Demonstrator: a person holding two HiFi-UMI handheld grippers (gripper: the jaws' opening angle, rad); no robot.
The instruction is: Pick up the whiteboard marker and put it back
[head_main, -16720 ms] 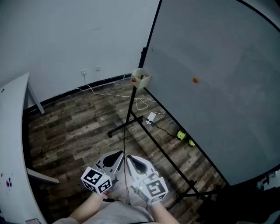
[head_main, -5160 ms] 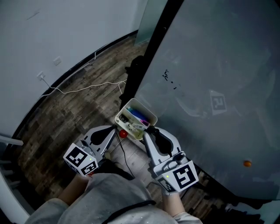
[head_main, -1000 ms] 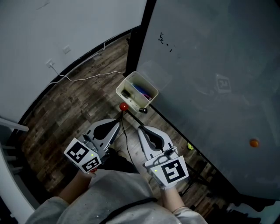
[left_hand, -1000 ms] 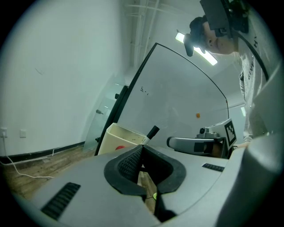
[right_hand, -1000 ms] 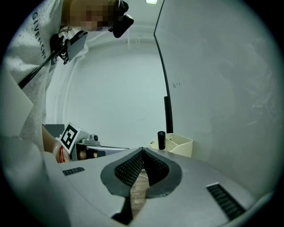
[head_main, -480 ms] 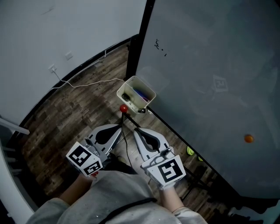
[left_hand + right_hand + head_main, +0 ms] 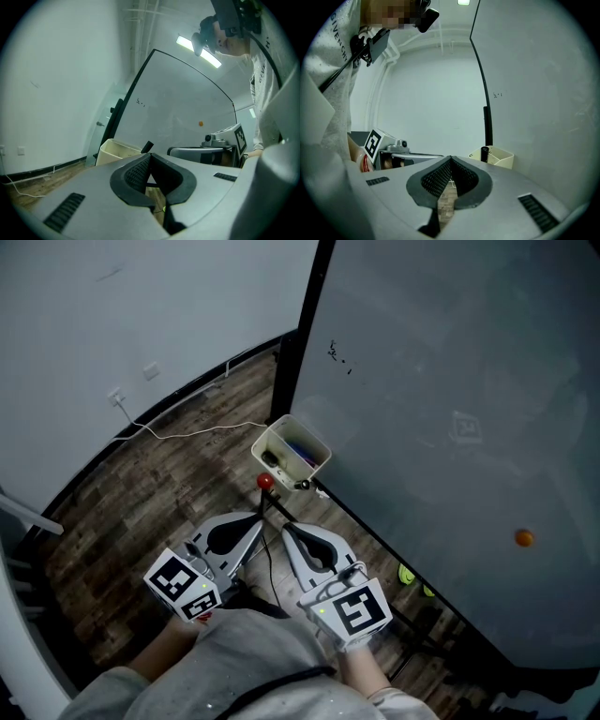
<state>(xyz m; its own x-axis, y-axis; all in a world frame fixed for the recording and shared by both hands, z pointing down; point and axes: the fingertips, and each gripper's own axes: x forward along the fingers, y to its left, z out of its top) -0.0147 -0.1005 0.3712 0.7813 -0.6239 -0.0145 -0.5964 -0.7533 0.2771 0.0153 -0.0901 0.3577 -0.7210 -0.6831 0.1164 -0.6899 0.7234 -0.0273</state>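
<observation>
**Tongs drawn back, marker in its box**

Both tongs have pulled away from the box (image 7: 315, 469) since five seconds ago, when the right pair reached right up beside it. In the last half second the gap has widened a little more.

At the left, the left tongs (image 7: 255, 518) are held low over the wood floor (image 7: 141, 493). Their pads (image 7: 136, 174) meet at the tip, shut with nothing between them. A cube with a black-and-white square marker sits on their back end.

Ahead of both pairs is the small cream box, fixed to the black frame at the whiteboard's (image 7: 450, 381) left edge. The whiteboard marker (image 7: 484, 153) stands in it at the corner nearest the tongs. It is a dark, round-ended stick, leaning and poking above the rim. Something blue lies along the box's far side. The marker is well apart from both pairs of tongs and touches neither. A red knob (image 7: 265, 481) sits just under the box, between it and the tong tips.

Right of that, the right tongs (image 7: 286, 531) are closed tip to tip as well, and empty. They carry a cube like the left pair's.

A tiny dark scribble (image 7: 337, 352) near the board's left edge is too small to read. An orange dot (image 7: 523, 538) sits far to the right. Print on the person's grey shirt (image 7: 340, 35) begins "GIVE".
</observation>
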